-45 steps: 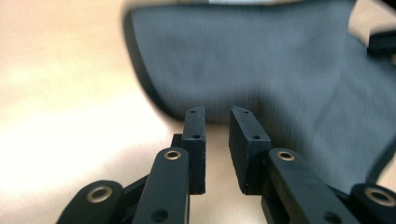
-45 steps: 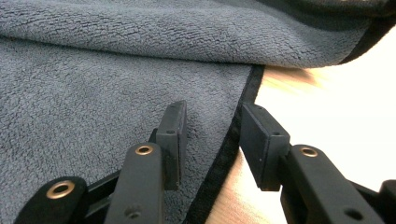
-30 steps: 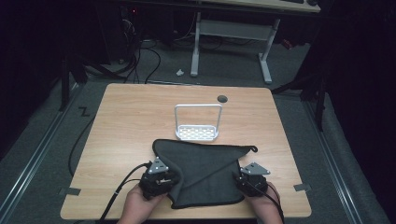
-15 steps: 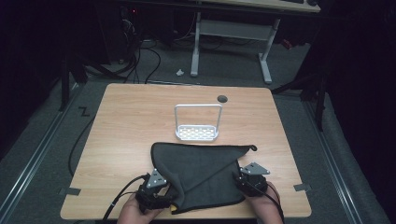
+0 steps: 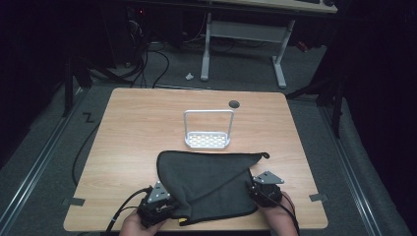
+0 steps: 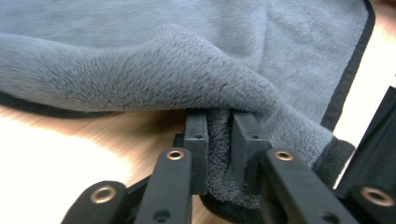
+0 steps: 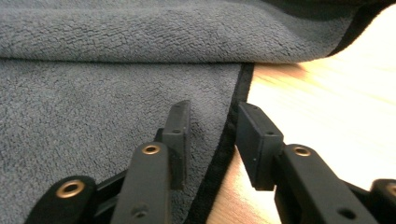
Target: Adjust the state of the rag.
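At the bottom left of the high view, the left gripper (image 5: 164, 209) sits at the near edge of the grey towel (image 5: 211, 179), and the hand under it is cut off by the frame. In the left gripper view its jaws have just been closing and now pinch a thick fold of the towel (image 6: 219, 158) tight between them. The fold hides the tips of the jaws.

At the bottom right, the right gripper (image 5: 258, 189) rests at the towel's right edge. In the right gripper view its jaws have been closing a little but stand apart, with the towel's dark hem (image 7: 229, 135) between them, not squeezed.

The towel lies folded over on the wooden table (image 5: 137, 128), in the lower middle. Just above it stands a small white rack (image 5: 207, 140). The room around the table is too dark to make out.
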`<state>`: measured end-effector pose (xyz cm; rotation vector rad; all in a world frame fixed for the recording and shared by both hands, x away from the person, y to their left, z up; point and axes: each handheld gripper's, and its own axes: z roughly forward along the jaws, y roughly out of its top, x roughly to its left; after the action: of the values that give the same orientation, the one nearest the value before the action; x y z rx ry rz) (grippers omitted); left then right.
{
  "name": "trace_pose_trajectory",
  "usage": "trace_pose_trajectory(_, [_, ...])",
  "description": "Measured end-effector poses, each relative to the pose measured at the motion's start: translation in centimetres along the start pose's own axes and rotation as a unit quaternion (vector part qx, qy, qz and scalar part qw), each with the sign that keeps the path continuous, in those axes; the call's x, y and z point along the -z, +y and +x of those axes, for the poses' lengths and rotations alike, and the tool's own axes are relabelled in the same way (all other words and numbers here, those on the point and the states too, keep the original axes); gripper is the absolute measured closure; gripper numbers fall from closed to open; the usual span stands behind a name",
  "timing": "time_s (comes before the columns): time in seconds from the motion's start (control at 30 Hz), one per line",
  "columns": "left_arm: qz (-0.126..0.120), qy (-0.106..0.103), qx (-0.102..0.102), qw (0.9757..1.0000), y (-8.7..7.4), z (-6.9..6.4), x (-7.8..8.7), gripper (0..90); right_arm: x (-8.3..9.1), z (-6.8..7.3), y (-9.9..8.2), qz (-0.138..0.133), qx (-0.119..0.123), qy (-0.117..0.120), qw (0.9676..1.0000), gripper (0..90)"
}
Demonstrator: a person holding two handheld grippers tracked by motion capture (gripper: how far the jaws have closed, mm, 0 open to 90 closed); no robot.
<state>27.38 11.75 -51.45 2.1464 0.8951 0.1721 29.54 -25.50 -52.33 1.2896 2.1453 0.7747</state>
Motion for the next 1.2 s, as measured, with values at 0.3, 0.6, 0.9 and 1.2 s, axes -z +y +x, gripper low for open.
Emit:
trace_pose_trajectory(0.3, [0.004,0.036,0.059,0.9976,-3.7,3.3,3.7,81.7,0.8,-1.1,-0.6,0.022,0.001,-0.017,0.9996,83.4])
trace_pose_trajectory(0.6, [-0.019,0.015,0.056,0.9981,-3.3,2.7,4.2,62.3,3.3,-1.4,-2.9,0.033,0.008,-0.038,0.9987,84.4])
trace_pose_trajectory(0.9, [-0.032,0.012,0.045,0.9984,-0.7,3.4,1.8,57.8,6.1,-3.6,-6.1,0.016,-0.048,-0.042,0.9978,75.5])
trace_pose_trajectory(1.2, [-0.028,0.021,0.016,0.9993,2.8,4.0,-2.7,55.4,4.5,-2.8,-4.1,-0.011,-0.038,-0.031,0.9987,64.7])
